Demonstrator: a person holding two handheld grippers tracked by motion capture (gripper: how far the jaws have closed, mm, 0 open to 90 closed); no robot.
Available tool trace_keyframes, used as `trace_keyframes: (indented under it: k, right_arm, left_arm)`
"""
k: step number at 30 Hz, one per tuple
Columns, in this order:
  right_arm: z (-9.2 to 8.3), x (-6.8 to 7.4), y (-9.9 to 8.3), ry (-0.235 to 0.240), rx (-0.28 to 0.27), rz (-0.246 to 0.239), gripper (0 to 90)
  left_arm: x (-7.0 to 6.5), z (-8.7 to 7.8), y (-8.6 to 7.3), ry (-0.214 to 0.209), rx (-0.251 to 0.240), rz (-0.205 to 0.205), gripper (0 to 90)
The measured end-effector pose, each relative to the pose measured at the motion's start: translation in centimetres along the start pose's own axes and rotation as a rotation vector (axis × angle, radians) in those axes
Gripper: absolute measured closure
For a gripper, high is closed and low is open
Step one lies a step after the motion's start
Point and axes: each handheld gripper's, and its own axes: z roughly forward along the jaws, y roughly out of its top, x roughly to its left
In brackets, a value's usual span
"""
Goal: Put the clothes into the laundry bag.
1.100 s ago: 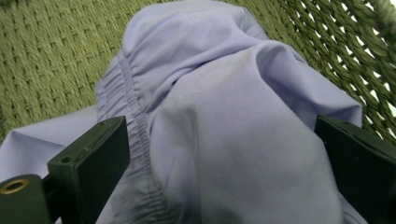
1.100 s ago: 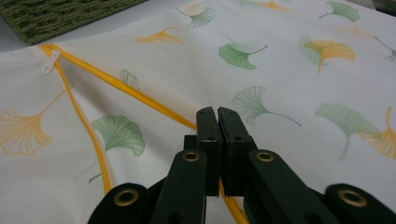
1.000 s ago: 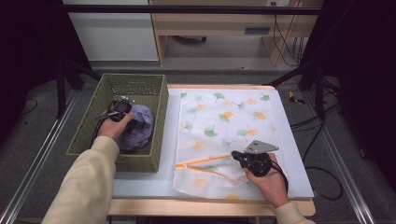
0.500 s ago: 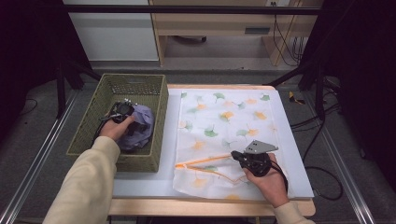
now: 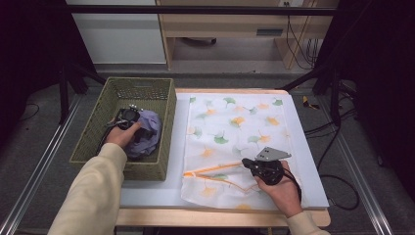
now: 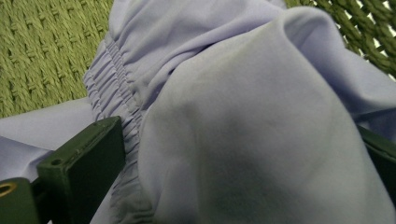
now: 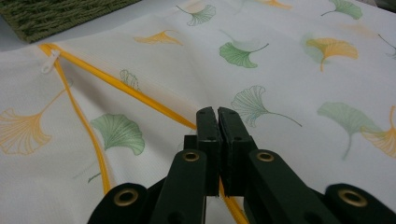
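Pinching the bag's (image 7: 261, 88) orange zipper edge (image 7: 154, 106), the right gripper (image 7: 217, 116) has its fingers pressed shut on the mesh, holding the mouth near the table's (image 5: 147, 188) front. Left gripper (image 5: 128, 115) sits in the basket (image 5: 161, 122), fingers (image 6: 81, 161) spread wide around a bunched fold of the lilac garment (image 6: 243, 121); whether they press on it I cannot tell. Risks, as I judge them: a loose hold drops the garment on lifting; cloth may snag the basket weave; the bag mouth lies nearly flat, so the garment could push the bag along instead of entering.
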Motion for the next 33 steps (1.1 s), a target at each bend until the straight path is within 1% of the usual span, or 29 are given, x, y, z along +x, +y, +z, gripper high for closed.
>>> trace_keyframes:
  k: [3, 4, 5, 7, 8, 10, 27, 28, 30, 32, 33]
  right_arm:
    - [-0.03, -0.02, -0.02, 0.000, -0.002, 0.001, 88.3]
    - [-0.05, 0.00, -0.02, 0.000, -0.003, 0.003, 88.3]
    - [-0.06, -0.02, -0.01, 0.000, -0.003, 0.002, 88.3]
    - [-0.03, -0.03, -0.02, 0.000, -0.003, 0.001, 88.3]
    - [-0.02, -0.03, -0.02, 0.001, -0.002, -0.001, 88.3]
    - [-0.01, 0.01, -0.01, 0.001, 0.000, -0.001, 88.3]
    - [0.02, 0.08, -0.01, 0.000, 0.001, -0.004, 88.3]
    - [0.02, 0.09, -0.01, 0.000, 0.001, -0.003, 88.3]
    - [0.00, 0.07, 0.01, 0.002, 0.000, -0.004, 88.3]
    - [0.02, 0.09, 0.02, 0.004, 0.000, -0.002, 88.3]
    - [0.05, 0.10, 0.01, 0.004, 0.001, -0.003, 88.3]
  left_arm:
    - [0.09, 0.31, -0.17, 0.004, 0.007, -0.014, 1.1]
    - [0.10, 0.37, -0.22, 0.008, 0.013, -0.009, 1.1]
    - [0.02, 0.44, -0.23, 0.008, 0.008, -0.014, 1.0]
    - [-0.03, 0.45, -0.25, 0.011, 0.017, -0.002, 0.9]
    - [-0.08, 0.46, -0.26, 0.011, 0.015, -0.007, 0.9]
    - [-0.05, 0.40, -0.27, 0.012, 0.028, 0.000, 1.2]
    - [-0.20, 0.54, -0.35, 0.013, 0.036, -0.018, 1.1]
    - [-0.14, 0.49, -0.34, 0.017, 0.039, -0.011, 1.2]
    - [0.05, 0.31, -0.25, 0.030, 0.025, -0.016, 2.3]
    - [0.11, 0.31, -0.25, 0.022, 0.025, -0.027, 2.8]
    - [0.04, 0.38, -0.29, 0.020, 0.030, -0.023, 2.8]
